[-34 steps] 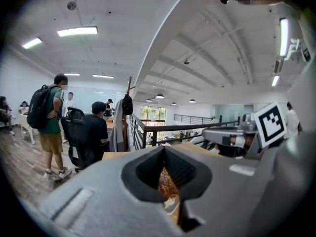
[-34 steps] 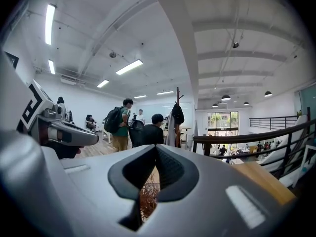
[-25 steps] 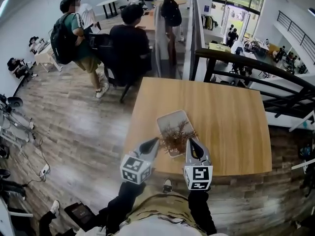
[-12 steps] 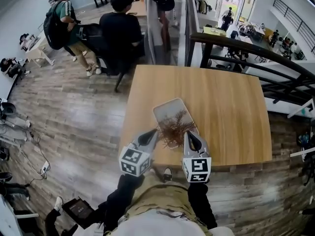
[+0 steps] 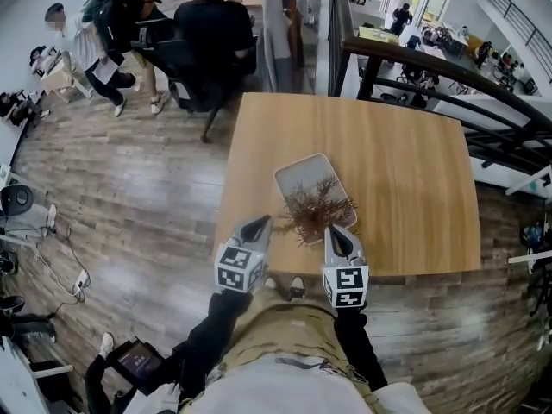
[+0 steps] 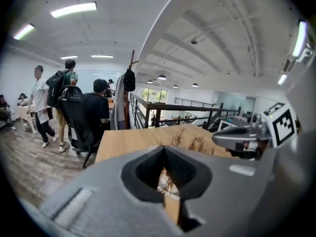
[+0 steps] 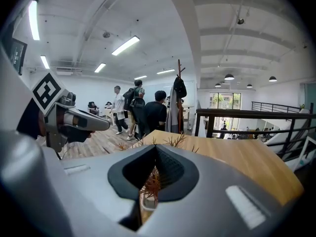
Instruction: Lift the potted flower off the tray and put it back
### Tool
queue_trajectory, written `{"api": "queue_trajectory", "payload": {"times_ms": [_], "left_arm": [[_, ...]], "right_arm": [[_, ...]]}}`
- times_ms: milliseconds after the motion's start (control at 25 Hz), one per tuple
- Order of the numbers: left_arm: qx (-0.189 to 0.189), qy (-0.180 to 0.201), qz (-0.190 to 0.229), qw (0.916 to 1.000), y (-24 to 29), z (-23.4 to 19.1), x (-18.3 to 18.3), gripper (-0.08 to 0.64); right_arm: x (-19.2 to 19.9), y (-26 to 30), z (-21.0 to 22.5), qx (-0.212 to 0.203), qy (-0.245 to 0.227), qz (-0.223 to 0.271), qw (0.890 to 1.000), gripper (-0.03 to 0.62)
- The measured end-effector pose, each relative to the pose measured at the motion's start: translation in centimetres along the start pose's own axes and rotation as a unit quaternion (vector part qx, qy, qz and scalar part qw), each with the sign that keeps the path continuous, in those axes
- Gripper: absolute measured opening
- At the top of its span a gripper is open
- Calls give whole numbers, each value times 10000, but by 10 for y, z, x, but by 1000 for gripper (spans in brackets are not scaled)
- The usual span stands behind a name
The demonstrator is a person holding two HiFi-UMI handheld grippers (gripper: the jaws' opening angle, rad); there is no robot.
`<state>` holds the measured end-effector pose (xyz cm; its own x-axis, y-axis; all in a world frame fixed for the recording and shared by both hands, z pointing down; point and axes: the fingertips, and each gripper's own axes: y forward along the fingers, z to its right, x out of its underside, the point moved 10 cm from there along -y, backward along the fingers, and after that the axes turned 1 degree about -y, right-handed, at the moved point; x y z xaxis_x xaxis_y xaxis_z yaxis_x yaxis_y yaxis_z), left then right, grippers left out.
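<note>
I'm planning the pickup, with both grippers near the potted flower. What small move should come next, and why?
Probably open both jaws first. The left gripper and right gripper have their jaws together, one each side of the potted flower on the tray, so neither can grip it yet.

- left gripper (image 5: 259, 225): grey moulded shell, broad at the rear, narrowing to a pointed tip.
- right gripper (image 5: 335, 232): same grey shell, same taper.
- left cube (image 5: 240, 268): white faces, each bearing a black square marker, on the rear of the shell.
- right cube (image 5: 346, 286): the same, with a different black pattern.
- pads (image 7: 170, 169): black, finely ribbed, lining the inner jaw faces round a diamond-shaped hollow.
- strip (image 7: 245, 206): pale ribbed oblong on the shell's top.
- sleeves (image 5: 211, 335): long, black.
- khaki garment (image 5: 280, 330): shirt or trousers, cannot tell which.
- white garment (image 5: 285, 395): plain.
- shoe (image 5: 296, 288): one in view; colour unclear.
</note>
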<state>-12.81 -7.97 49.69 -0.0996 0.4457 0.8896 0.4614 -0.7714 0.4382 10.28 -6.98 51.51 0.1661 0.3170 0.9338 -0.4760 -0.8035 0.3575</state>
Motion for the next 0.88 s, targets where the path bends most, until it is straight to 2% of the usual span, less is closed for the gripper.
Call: {"api": "queue_trajectory", "payload": {"times_ms": [200,520,720,880], "left_arm": [[38,-131,-376,9992,4,-12,27,1],[188,-190,-999,9946,16,-13,78,2],[284,-160,-1299,9910,19,-10,100,0],[379,-124,-1383,9896,21,-8,112,0]], "right_arm": [[25,5,-10,-97,34,-387,9992,5],[94,12,-15,-210,192,-1169,9927,5],[116,22,-25,-325,187,-1303,9908,5],[132,28,-32,-268,199,-1353,9902,5]]}}
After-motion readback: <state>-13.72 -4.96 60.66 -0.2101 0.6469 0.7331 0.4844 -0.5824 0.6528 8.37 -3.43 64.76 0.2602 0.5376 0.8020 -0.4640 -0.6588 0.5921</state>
